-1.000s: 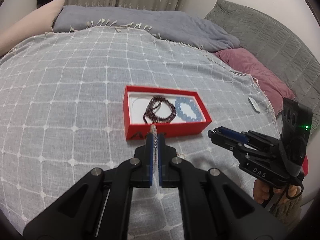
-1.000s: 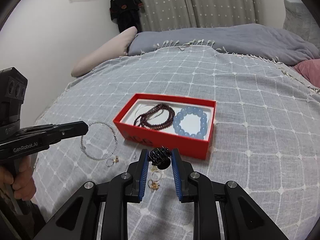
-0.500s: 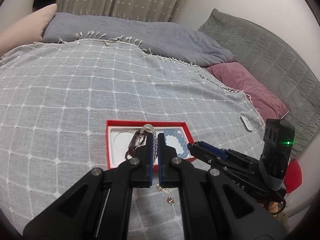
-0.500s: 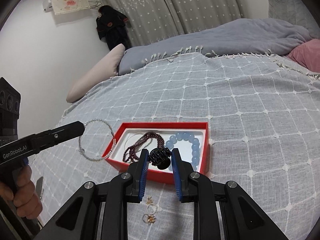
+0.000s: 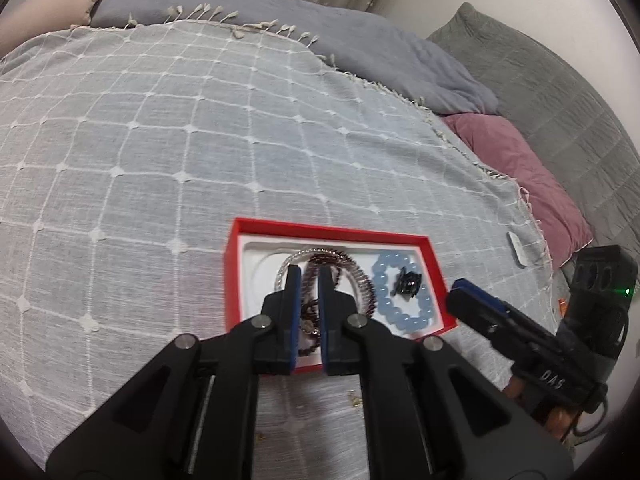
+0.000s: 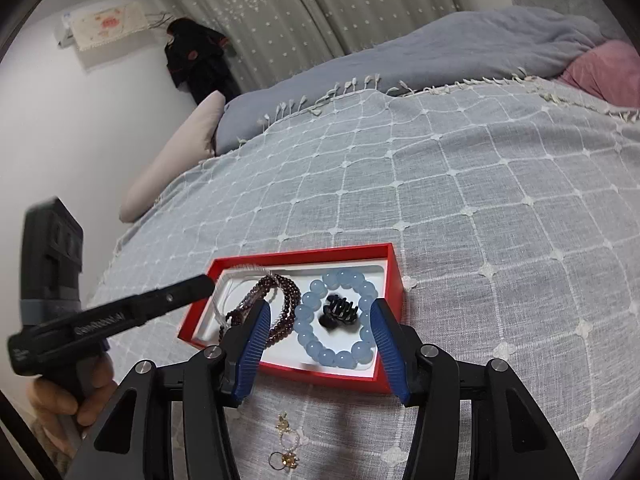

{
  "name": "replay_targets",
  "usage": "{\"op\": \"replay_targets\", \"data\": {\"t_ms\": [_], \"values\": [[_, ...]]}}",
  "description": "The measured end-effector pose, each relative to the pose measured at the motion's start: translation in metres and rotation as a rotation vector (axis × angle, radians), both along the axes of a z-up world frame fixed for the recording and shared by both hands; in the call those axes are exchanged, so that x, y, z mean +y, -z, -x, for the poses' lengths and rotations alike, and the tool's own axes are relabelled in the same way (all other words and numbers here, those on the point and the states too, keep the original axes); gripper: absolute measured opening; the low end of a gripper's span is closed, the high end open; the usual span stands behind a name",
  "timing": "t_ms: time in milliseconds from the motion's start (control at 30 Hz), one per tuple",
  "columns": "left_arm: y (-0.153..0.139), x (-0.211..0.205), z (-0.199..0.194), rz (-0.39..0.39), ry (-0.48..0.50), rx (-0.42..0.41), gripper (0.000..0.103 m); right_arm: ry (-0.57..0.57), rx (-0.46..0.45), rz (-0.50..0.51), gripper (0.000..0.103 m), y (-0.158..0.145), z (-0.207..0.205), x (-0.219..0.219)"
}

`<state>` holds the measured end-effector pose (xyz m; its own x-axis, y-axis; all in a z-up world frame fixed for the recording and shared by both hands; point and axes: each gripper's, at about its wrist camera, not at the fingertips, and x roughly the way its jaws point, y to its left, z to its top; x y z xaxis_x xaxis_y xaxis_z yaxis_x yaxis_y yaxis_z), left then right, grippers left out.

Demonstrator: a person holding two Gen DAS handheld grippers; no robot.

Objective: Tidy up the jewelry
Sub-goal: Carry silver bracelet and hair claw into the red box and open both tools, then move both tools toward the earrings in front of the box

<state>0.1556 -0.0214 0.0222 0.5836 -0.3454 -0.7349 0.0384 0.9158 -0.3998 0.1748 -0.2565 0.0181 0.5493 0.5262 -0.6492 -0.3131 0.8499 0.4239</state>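
Note:
A red box (image 5: 336,232) (image 6: 304,258) with a white lining lies on the grey checked bedspread. It holds a dark red bead bracelet (image 5: 344,264) (image 6: 286,292), a pale blue bead bracelet (image 5: 416,312) (image 6: 320,350) and a black hair claw (image 5: 407,283) (image 6: 339,310) inside the blue ring. A thin silver bangle (image 5: 282,274) (image 6: 218,300) lies in the box's left part. My left gripper (image 5: 309,276) is slightly open over it. My right gripper (image 6: 318,314) is open wide above the blue bracelet, empty.
Small gold earrings (image 6: 285,446) lie on the bedspread just in front of the box. A pink pillow (image 5: 520,168), grey cushions and a folded blue-grey blanket (image 5: 280,20) lie at the bed's far side. A small white tag (image 5: 518,249) lies to the right.
Both grippers moved over the box. The right one opened and dropped the black hair claw inside the blue bracelet. The left one parted its fingers and let the silver bangle into the box.

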Motion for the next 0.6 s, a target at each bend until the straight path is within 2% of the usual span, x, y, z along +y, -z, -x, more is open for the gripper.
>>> {"op": "replay_targets", "data": {"t_ms": [167,267,400,533,600], "values": [[-0.008,0.007,0.008,-0.026,-0.023,-0.016,0.015,0.016,-0.01,0.003,0.053,-0.007,0.006,-0.004],[-0.012,0.014,0.017,-0.057,-0.036,-0.021,0.022,0.008,-0.026,0.004,0.053,-0.013,0.014,-0.005],[-0.011,0.026,0.035,-0.11,-0.06,-0.014,0.029,0.021,-0.049,0.069,0.053,-0.014,0.023,-0.003],[-0.007,0.038,0.052,-0.122,-0.097,0.01,0.033,0.038,0.002,0.096,0.053,-0.004,0.022,-0.003],[-0.006,0.04,0.061,-0.117,-0.101,0.017,0.036,0.042,-0.018,0.086,0.053,-0.008,0.028,-0.007]]}}
